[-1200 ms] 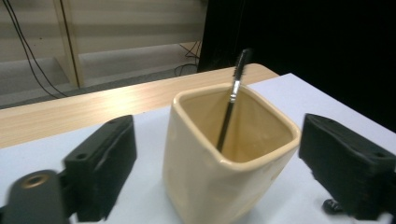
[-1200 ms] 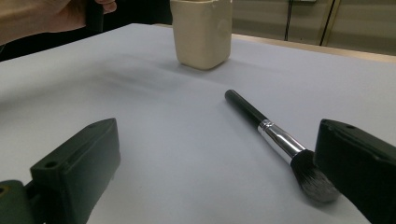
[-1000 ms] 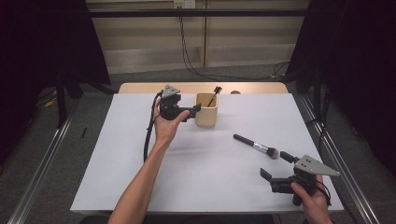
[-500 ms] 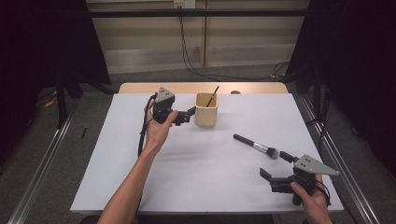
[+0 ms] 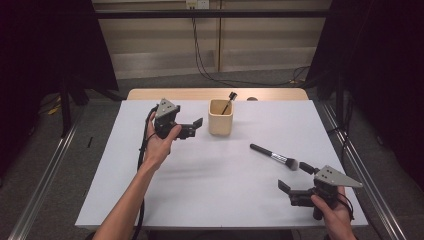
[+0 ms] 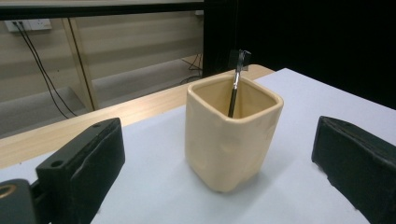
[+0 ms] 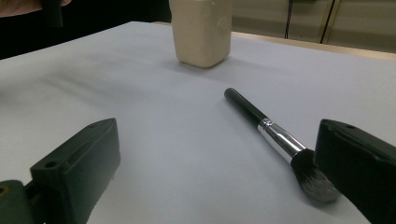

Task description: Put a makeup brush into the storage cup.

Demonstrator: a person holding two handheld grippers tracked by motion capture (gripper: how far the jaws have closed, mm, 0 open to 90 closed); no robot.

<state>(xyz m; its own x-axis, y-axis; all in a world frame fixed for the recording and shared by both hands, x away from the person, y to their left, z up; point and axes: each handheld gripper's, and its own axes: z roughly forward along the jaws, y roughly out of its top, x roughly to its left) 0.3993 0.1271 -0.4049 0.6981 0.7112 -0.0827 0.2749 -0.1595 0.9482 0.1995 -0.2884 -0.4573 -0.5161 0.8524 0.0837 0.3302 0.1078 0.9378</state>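
The left gripper (image 5: 192, 127) hovers over the left part of the table (image 5: 150, 200), its jaws spread wide and holding nothing, pointed at the cream square cup (image 5: 220, 117) just beside it. In the left gripper view the cup (image 6: 231, 130) stands between the two jaws but a little beyond them, untouched, with a thin dark-handled tool (image 6: 236, 84) leaning inside against its far wall. Right of the cup, a makeup brush (image 5: 275, 157) lies flat on the white table, handle toward the cup and bristles toward the person. At the far right the right gripper (image 5: 292, 192) rests low near the table's front edge, jaws wide apart and empty. In the right gripper view the brush (image 7: 275, 135) lies just ahead, its bristle end close to the right jaw but not between the two. The step in hand looks like putting brushes into the cup: one is in, one is left. Next, the right gripper likely needs to shift so the handle sits between its jaws, then close
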